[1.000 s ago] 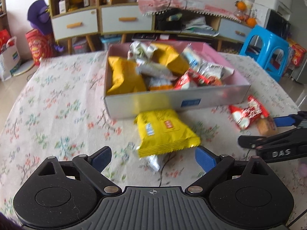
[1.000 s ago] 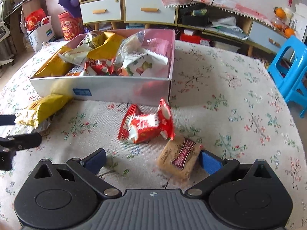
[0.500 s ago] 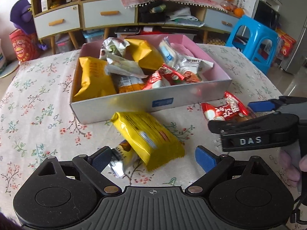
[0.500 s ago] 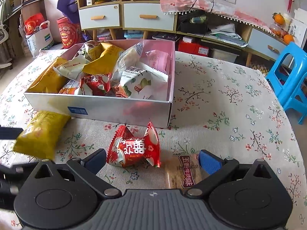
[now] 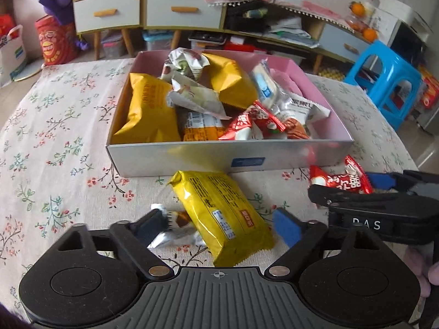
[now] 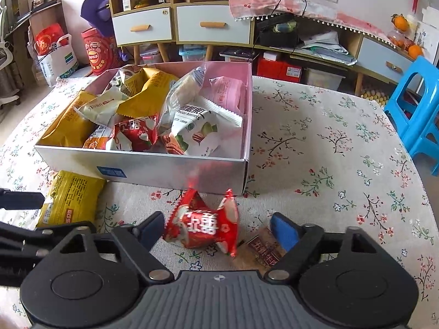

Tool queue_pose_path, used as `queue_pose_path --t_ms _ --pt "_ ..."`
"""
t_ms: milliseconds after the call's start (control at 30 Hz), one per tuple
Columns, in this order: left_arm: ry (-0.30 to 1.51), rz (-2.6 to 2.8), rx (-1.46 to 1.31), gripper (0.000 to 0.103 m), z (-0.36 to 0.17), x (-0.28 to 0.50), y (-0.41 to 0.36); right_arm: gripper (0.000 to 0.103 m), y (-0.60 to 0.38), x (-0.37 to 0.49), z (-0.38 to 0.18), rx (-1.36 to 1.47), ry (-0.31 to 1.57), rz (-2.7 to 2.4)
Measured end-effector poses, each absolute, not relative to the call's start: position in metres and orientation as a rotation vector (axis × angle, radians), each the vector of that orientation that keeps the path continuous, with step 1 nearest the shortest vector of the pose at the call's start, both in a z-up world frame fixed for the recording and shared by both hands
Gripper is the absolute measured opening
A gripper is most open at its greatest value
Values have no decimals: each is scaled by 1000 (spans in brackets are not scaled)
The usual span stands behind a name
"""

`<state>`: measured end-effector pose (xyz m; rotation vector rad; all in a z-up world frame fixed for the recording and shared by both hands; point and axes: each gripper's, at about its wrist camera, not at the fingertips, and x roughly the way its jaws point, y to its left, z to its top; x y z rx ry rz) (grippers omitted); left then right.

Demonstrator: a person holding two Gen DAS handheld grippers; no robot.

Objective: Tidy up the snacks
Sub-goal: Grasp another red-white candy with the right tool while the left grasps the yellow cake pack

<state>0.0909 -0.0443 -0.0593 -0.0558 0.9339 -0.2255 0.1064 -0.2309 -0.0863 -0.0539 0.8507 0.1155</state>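
Observation:
A box [image 5: 274,161] with silver walls and a pink inside holds several snack packs; the same box [image 6: 164,170] shows in the right wrist view. On the floral cloth in front of it, a yellow pack [image 5: 219,213] and a small silver wrapper [image 5: 171,231] lie between the closing jaws of my left gripper [image 5: 219,226], with a slight gap at the blue right pad. My right gripper [image 6: 219,230] is closing around a red packet [image 6: 203,226]; a brown cake [image 6: 263,246] lies under its right finger. Neither pack is lifted.
The right gripper [image 5: 356,192] reaches in beside the red packet [image 5: 340,182] just right of the left one. A blue stool [image 6: 417,104] stands past the table's right edge. Cabinets with drawers [image 6: 211,24] line the far wall. Bare cloth [image 6: 343,150] lies right of the box.
Both pairs of jaws have narrowed. The left gripper moved in over the yellow pack and silver wrapper. The red packet now sits between the right fingers, the brown cake by the right one.

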Motion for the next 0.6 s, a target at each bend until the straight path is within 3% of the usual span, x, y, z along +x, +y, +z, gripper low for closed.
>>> queue_pose_path --t_ms 200,267,433,600 --pt "925 -237 -56 43 -55 88 -40 22 -230 106 -85 -57 876 156" --pt "923 -242 -48 36 -53 86 -41 10 -227 105 -83 -68 880 163" --pt "907 -262 -51 22 -48 82 -38 6 -227 105 -81 -52 885 156" --pt "896 -283 -56 19 -41 79 -34 0 -228 100 -75 -34 875 178"
